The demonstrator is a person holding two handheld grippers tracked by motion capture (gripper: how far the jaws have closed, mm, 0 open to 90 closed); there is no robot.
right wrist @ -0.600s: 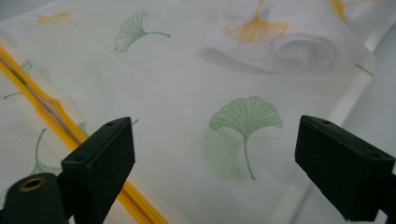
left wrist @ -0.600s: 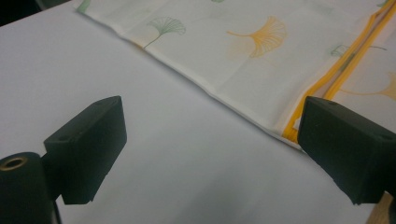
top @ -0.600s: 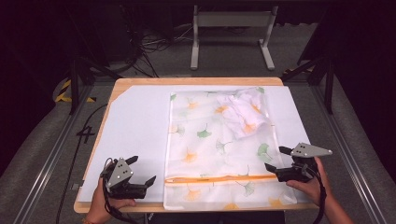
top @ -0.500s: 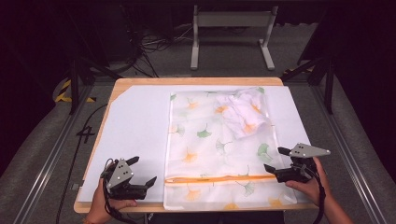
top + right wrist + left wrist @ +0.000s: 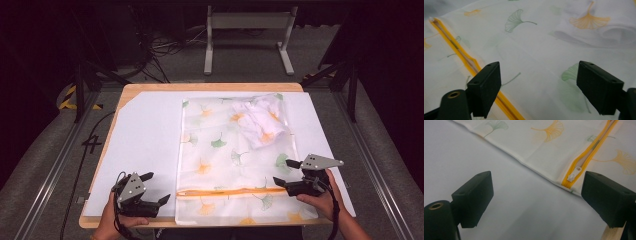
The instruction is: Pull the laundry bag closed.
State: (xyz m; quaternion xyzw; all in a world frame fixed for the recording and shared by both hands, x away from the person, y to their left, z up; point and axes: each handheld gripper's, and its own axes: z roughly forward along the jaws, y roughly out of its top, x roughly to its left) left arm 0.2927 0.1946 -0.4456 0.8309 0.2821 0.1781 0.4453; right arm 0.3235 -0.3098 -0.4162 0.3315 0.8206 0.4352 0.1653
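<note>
A white fabric bag (image 5: 225, 160) printed with ginkgo leaves lies flat on the white sheet (image 5: 145, 140) that covers the wooden table (image 5: 210, 86), right of centre; an orange zipper (image 5: 230, 192) runs across it near the near edge; its white zipper pull (image 5: 574, 173) sits at the left end of the bag. A bunched white cloth (image 5: 262, 120) shows through the fabric at the far right corner. The left gripper (image 5: 152, 187) rests on the sheet just beside the bag's near left corner, jaws spread wide, holding nothing; the right gripper (image 5: 286, 172) is over the bag's right side by the zipper, jaws also wide and holding nothing.
</note>
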